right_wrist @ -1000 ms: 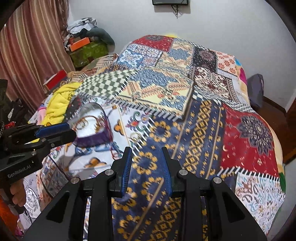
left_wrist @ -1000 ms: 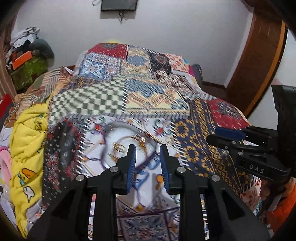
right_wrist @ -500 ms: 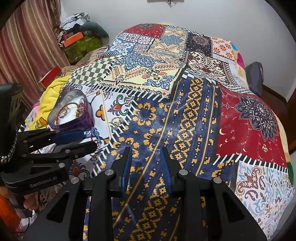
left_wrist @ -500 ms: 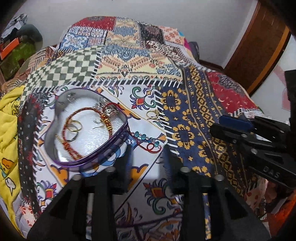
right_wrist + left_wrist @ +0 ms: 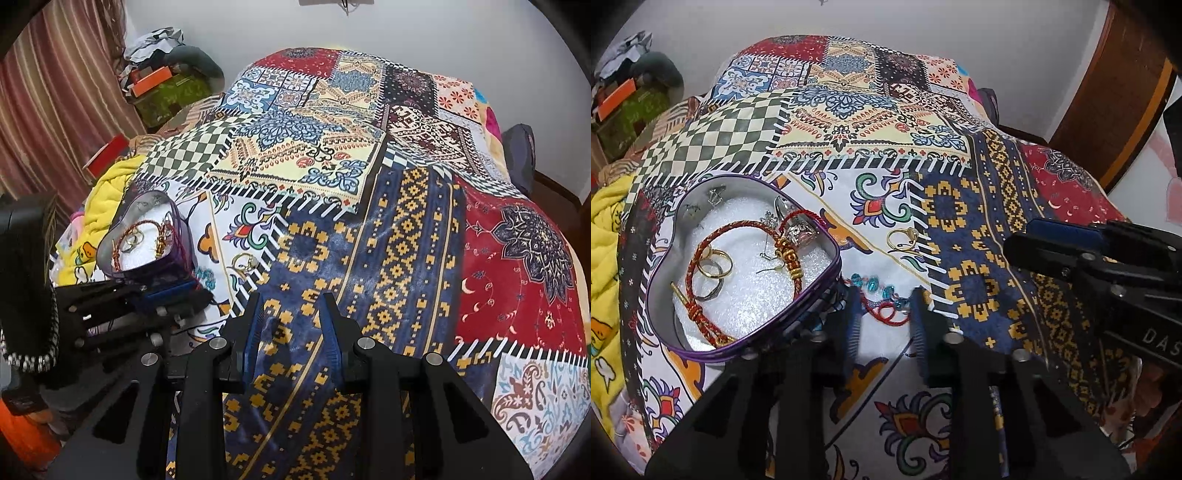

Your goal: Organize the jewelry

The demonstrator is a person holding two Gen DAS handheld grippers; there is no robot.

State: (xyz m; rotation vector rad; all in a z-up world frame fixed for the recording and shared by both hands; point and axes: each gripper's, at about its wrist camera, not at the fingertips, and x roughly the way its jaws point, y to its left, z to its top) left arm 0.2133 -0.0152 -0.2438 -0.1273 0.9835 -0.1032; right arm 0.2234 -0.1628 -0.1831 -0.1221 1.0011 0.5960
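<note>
Left wrist view: I've dropped my left gripper (image 5: 882, 314) low, fingers narrowly parted around the red beaded bracelet (image 5: 882, 299) right of the heart tin (image 5: 820, 295); right gripper (image 5: 291, 325) hovers, narrowly parted, empty.

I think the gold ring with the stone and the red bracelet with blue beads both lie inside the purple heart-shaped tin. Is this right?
Not quite. Both lie outside the purple heart-shaped tin, on the bedspread. The left wrist view shows the gold ring with the stone to the right of the tin, and the red bracelet with blue beads beside its rim, between the open fingers of the left gripper.
</note>
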